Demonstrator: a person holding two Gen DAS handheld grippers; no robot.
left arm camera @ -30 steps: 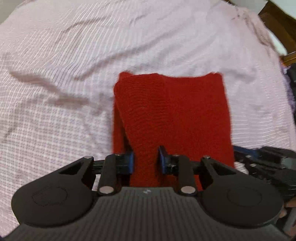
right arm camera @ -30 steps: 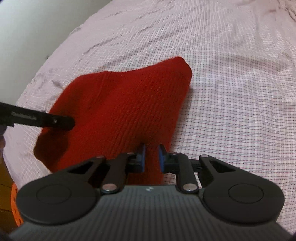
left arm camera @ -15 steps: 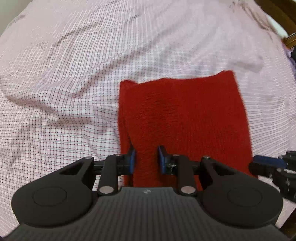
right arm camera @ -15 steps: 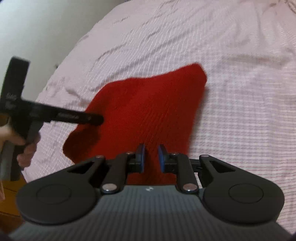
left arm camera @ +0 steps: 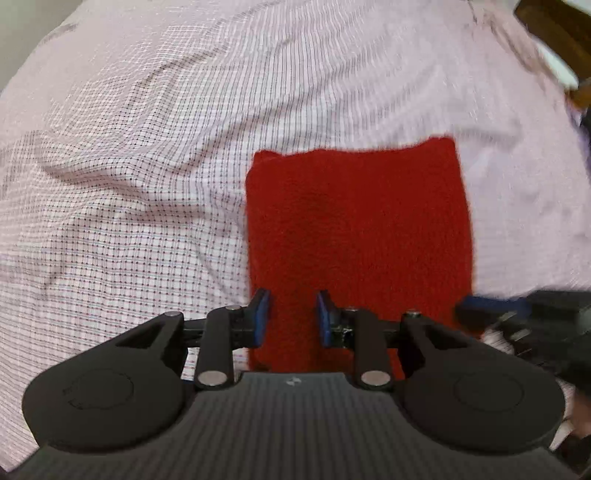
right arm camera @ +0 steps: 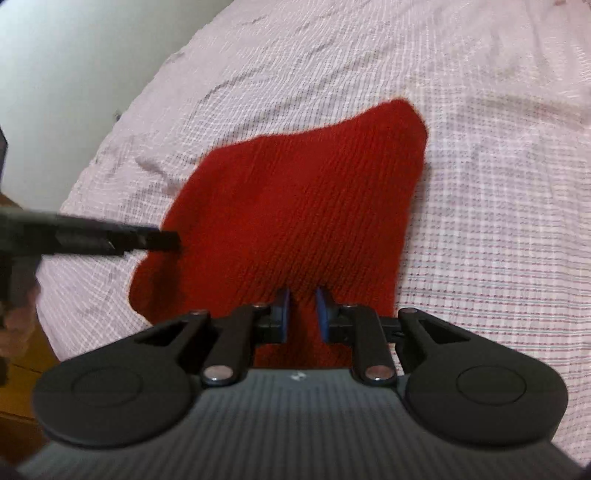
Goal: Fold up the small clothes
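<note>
A red knit garment [left arm camera: 354,221] lies folded to a rough rectangle on the pink checked bedsheet [left arm camera: 129,166]. Its near edge runs up between the blue pads of my left gripper [left arm camera: 293,317], which is shut on it near the left corner. The right wrist view shows the same red garment [right arm camera: 295,206], with my right gripper [right arm camera: 301,314] shut on the near edge by the right corner. The left gripper [right arm camera: 110,240] comes in from the left there, its tip at the garment's edge. At the right margin of the left wrist view, the right gripper [left arm camera: 517,317] appears blurred.
The bedsheet [right arm camera: 480,221] is wrinkled and stretches far beyond the garment. A white wall [right arm camera: 74,55] borders the bed on one side. Dark wooden furniture [left arm camera: 554,29] stands past the far corner. A person's hand [right arm camera: 18,321] holds the left gripper's handle over the bed edge.
Both grippers keep their hold on the red garment. In the right wrist view the garment has shifted right and the left gripper's tip reaches further in.
</note>
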